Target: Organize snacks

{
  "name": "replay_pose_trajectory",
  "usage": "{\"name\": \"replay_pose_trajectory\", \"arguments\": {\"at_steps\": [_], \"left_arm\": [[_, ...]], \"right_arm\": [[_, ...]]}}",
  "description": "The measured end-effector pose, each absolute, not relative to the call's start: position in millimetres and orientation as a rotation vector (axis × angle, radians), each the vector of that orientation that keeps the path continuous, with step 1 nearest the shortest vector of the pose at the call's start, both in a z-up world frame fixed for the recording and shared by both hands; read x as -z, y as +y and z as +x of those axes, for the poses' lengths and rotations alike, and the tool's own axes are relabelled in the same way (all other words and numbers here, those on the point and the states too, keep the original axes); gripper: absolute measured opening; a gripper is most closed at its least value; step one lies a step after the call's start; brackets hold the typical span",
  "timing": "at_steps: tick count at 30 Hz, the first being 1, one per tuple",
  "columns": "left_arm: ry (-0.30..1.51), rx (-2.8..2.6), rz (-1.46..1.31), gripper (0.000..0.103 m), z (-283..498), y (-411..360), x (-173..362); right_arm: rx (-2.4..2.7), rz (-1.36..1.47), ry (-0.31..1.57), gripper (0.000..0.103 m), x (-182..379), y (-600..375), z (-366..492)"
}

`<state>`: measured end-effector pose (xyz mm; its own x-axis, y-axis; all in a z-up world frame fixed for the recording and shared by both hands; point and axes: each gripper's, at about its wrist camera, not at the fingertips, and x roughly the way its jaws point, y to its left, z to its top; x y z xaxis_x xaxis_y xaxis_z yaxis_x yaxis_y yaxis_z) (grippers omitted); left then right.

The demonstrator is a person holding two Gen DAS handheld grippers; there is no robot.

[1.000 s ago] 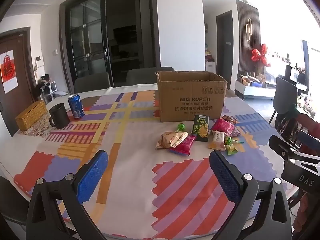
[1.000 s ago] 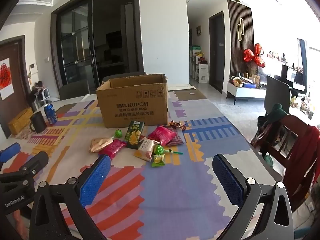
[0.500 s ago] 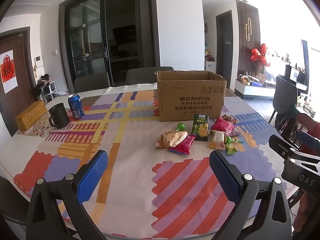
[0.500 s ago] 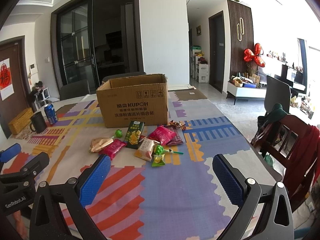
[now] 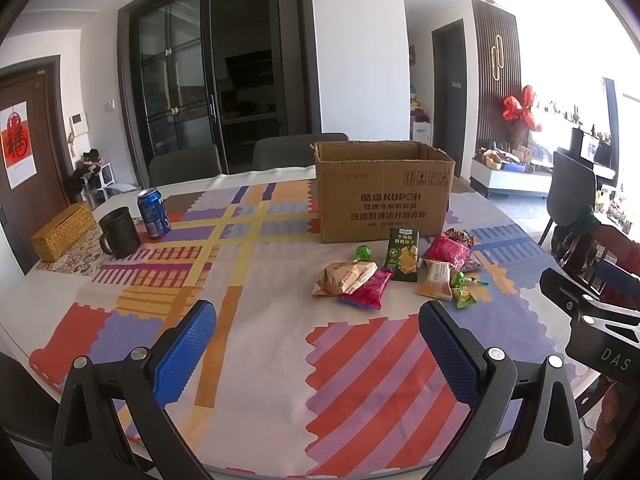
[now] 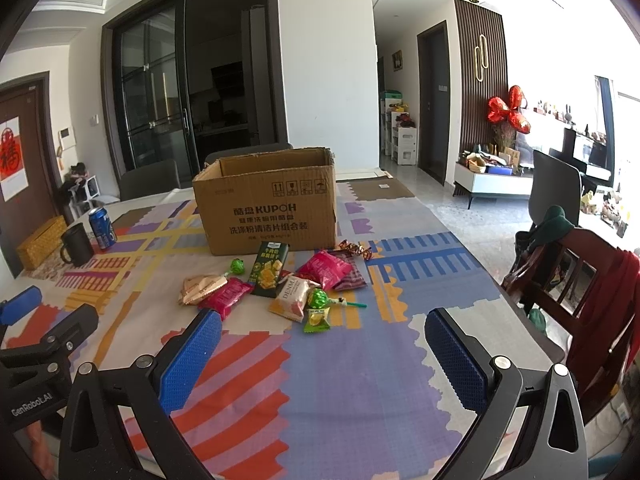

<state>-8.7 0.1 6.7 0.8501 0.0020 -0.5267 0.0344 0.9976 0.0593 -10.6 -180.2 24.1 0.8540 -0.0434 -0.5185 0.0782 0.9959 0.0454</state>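
Snacks loose on table, both grippers empty

Snacks lie in a loose cluster on the patterned tablecloth point(image 5: 256, 304), just in front of the open cardboard box point(image 5: 384, 196) that stands toward the far side of the table. The dark green cracker pack point(image 5: 403, 255) leans close to the box front. Left of it sits a small green round candy point(image 5: 363, 252). Nearer lies a tan packet point(image 5: 344, 278), with a red packet point(image 5: 368, 290) touching its right edge. To the right is a pink bag point(image 5: 447, 251), overlapping a dark purple packet whose detail is unclear. A white-and-orange packet point(image 5: 436, 282) lies in front of the pink bag, with a green lollipop point(image 6: 320, 299) and a small green sachet point(image 6: 317, 319) beside it. A few foil-wrapped sweets point(image 6: 356, 249) rest at the right corner of the box.

The left gripper point(image 5: 318, 352) hovers above the near table edge, fingers spread wide, nothing between them. The right gripper point(image 6: 322, 354) is likewise spread wide and empty, well short of the snacks.

At the far left stand a black mug point(image 5: 119, 232), a blue can point(image 5: 153, 213) and a woven yellow box point(image 5: 64, 232).
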Motion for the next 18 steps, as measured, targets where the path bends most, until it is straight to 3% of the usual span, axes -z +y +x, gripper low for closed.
{"name": "replay_pose_trajectory", "arguments": {"at_steps": [18], "left_arm": [[0.547, 0.019, 0.067, 0.103, -8.6, 0.0, -6.6]], "right_arm": [[0.063, 0.067, 0.545, 0.103, -23.5, -181.0, -10.1]]}}
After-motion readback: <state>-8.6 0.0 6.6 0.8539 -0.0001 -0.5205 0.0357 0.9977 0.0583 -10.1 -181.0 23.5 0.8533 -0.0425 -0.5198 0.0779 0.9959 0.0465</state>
